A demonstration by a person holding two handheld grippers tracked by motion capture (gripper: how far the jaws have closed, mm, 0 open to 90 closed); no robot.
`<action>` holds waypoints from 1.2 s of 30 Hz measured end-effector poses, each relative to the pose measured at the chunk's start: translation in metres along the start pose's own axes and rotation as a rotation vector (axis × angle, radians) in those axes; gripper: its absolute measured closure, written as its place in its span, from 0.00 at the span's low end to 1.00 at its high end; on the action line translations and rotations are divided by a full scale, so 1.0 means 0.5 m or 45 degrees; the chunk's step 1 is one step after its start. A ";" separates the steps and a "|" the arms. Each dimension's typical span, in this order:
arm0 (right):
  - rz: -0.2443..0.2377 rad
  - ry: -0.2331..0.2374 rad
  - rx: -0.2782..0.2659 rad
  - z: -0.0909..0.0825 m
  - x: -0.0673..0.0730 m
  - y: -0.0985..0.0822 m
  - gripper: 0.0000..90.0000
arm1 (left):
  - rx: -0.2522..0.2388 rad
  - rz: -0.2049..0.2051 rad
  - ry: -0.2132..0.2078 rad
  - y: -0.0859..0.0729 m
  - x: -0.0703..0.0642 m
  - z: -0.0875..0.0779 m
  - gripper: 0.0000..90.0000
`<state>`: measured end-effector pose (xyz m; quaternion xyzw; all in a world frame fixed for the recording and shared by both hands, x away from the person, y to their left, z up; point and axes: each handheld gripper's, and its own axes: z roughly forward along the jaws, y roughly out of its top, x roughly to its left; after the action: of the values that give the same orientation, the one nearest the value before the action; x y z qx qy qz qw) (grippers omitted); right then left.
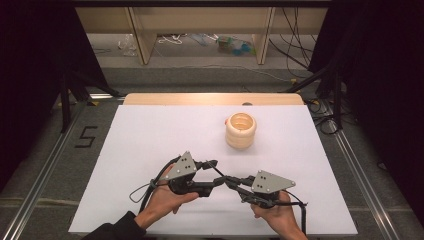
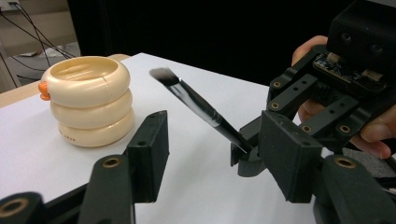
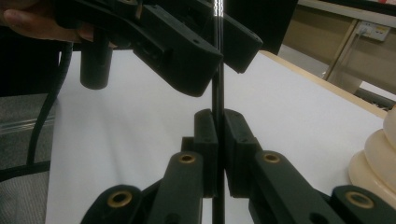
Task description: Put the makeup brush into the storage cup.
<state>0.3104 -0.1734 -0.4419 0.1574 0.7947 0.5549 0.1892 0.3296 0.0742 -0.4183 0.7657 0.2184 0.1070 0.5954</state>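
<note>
A black-handled makeup brush [image 2: 205, 109] with a dark, pale-tipped bristle head points up and away toward a cream holder [image 1: 240, 131] made of stacked rings. My right gripper [image 3: 218, 154] is shut on the brush's thin handle [image 3: 217, 98] near its lower end. My left gripper [image 2: 217, 140] stands open, one jaw on each side of the brush, and neither pad touches it. In the high view, both grippers meet tip to tip near the table's front: left gripper [image 1: 214, 175], right gripper [image 1: 232, 181]. A hand holds each one.
The white table sheet [image 1: 150, 140] reaches from the front edge to a wooden strip at the back. The cream holder [image 2: 86, 107] has a small orange knob on its side. Cables trail from both grippers toward the person.
</note>
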 end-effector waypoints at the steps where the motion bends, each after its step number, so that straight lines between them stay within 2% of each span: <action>1: 0.000 0.000 0.000 0.000 0.000 0.000 0.95 | -0.002 -0.001 -0.001 0.000 0.000 0.000 0.50; 14: -0.008 0.012 0.020 0.000 0.000 0.000 0.95 | 0.009 -0.007 -0.013 -0.002 -0.002 0.001 0.56; 16: -0.007 0.014 0.018 0.000 0.001 0.000 0.95 | 0.009 0.011 -0.018 -0.002 0.000 0.001 0.58; 27: -0.007 0.016 0.016 0.001 0.001 0.000 0.95 | 0.008 0.013 -0.022 -0.002 -0.002 -0.001 0.62; 31: -0.016 0.021 0.018 0.001 0.001 0.000 0.95 | 0.001 -0.004 -0.030 -0.003 -0.004 0.000 0.63; 36: -0.009 0.007 0.010 0.003 0.002 0.000 0.95 | -0.003 0.012 -0.038 -0.003 -0.004 0.001 0.65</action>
<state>0.3100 -0.1719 -0.4427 0.1538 0.7979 0.5516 0.1883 0.3275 0.0733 -0.4195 0.7674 0.2059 0.0987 0.5991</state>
